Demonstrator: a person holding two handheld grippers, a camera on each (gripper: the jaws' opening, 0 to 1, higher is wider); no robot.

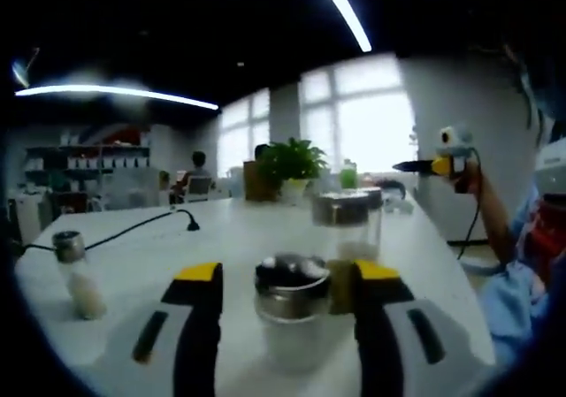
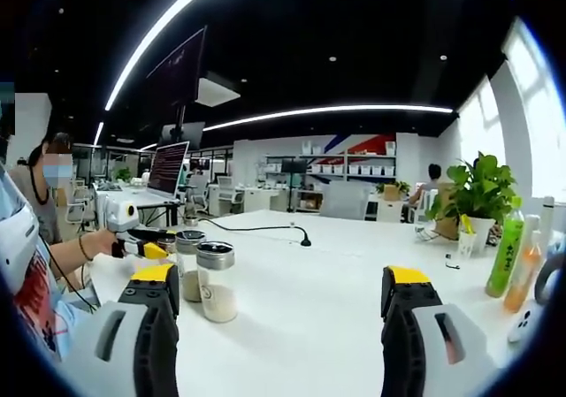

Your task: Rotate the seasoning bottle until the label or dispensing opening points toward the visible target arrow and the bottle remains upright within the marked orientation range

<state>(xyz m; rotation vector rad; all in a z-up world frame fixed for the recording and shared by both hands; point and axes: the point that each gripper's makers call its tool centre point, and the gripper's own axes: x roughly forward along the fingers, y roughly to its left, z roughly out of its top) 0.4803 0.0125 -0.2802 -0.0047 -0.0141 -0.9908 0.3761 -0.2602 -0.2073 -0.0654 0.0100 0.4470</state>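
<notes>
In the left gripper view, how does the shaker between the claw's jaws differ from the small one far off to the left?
The near shaker stands between the left claw's open jaws; the small shaker stands alone near the table's left edge. The near shaker looks wider and squatter, with a broad metal cap; the small shaker looks slim, with a narrow cap. Both stand upright, are clear-bodied with metal caps, and hold something white.
</notes>
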